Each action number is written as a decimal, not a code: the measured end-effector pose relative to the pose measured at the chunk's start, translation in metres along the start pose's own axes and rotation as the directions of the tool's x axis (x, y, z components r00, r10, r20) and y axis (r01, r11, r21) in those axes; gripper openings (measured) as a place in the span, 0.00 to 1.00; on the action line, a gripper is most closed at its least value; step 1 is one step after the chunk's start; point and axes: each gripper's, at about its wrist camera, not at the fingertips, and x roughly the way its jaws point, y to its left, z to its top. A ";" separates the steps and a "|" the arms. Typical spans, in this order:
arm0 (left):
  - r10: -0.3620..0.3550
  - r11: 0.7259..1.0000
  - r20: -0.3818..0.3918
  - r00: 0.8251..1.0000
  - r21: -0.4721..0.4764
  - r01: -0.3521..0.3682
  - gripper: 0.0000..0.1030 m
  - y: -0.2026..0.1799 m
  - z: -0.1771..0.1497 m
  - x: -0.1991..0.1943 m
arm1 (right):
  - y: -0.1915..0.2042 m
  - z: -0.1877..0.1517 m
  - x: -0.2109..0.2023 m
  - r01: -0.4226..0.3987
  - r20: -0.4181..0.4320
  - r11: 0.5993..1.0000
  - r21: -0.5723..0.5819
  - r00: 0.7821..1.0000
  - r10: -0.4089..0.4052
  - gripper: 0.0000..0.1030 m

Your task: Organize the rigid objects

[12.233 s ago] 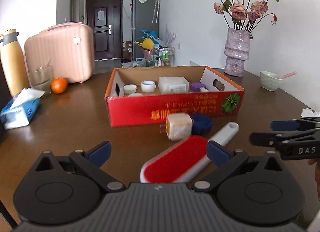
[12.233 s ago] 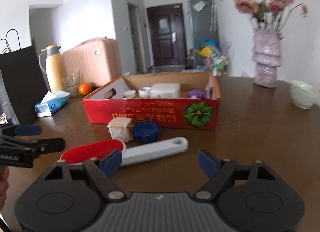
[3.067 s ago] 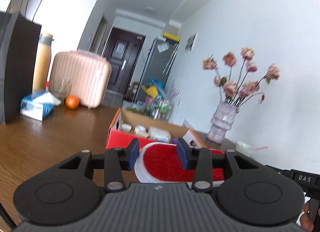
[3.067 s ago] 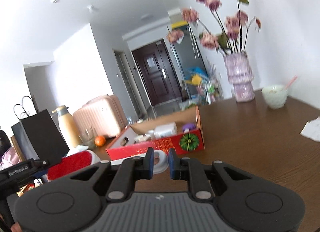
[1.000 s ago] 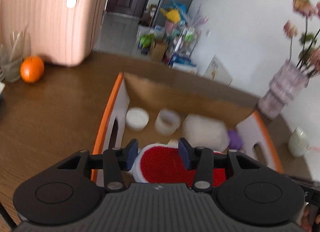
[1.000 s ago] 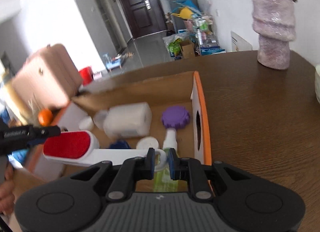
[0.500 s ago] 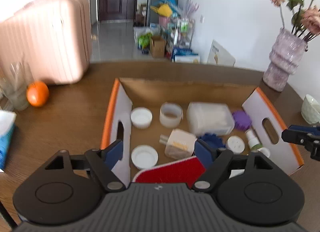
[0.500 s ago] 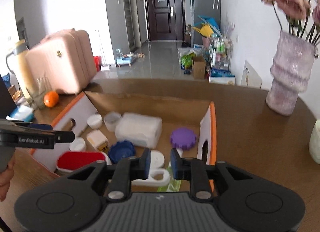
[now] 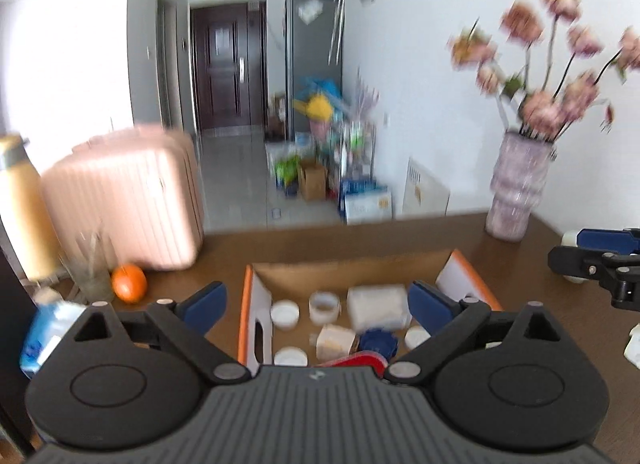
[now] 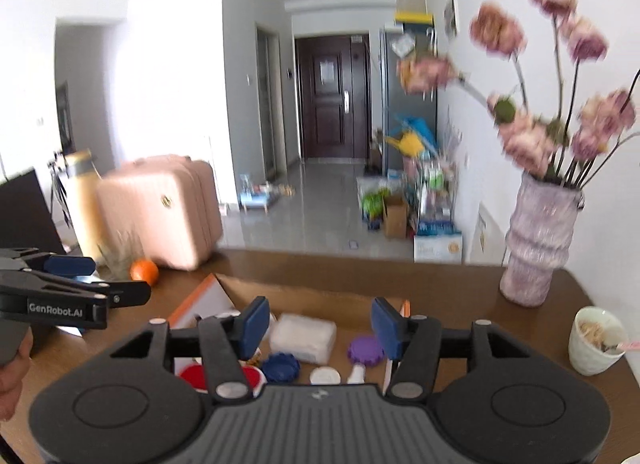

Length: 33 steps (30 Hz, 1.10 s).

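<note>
The red-and-white lint brush (image 9: 360, 360) lies in the cardboard box (image 9: 247, 304), its red head (image 10: 189, 377) at the near left. Around it are a blue lid (image 10: 282, 366), a purple lid (image 10: 364, 350), a white container (image 10: 302, 332), a pale cube (image 9: 334, 340) and several white lids. My left gripper (image 9: 318, 302) hangs above the box's near side, jaws opening wide, nothing between them. My right gripper (image 10: 320, 322) also hangs above the box, jaws opening, holding nothing. Each gripper shows in the other's view: left gripper (image 10: 80, 280), right gripper (image 9: 592, 260).
On the brown table stand a pink suitcase (image 9: 124, 204), an orange (image 9: 128, 284), a glass (image 9: 90, 268), a tan flask (image 9: 20, 208) and a tissue pack (image 9: 44, 332) at left. A vase of flowers (image 10: 536, 248) and a white bowl (image 10: 596, 340) stand at right.
Both grippers have let go of the brush, which now rests in the box. Both have lifted up and away from it, and their jaws have spread apart.
</note>
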 end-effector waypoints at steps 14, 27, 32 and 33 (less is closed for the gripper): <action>0.071 0.997 0.300 0.951 -0.033 -0.064 1.00 -0.014 -0.027 -0.101 | 0.025 -0.034 -0.086 0.046 0.348 0.999 0.006 0.936 -0.046 0.88; 0.107 0.994 0.345 0.932 -0.044 -0.098 1.00 -0.010 -0.053 -0.151 | 0.039 -0.061 -0.125 0.021 0.350 0.999 0.025 0.936 -0.029 0.88; 0.112 0.994 0.365 0.924 -0.037 -0.105 1.00 -0.011 -0.095 -0.180 | 0.046 -0.099 -0.153 0.009 0.328 1.000 0.022 0.945 -0.016 0.88; 0.103 0.995 0.368 0.924 -0.039 -0.096 1.00 -0.012 -0.108 -0.186 | 0.048 -0.108 -0.159 0.007 0.327 1.000 0.019 0.945 -0.013 0.88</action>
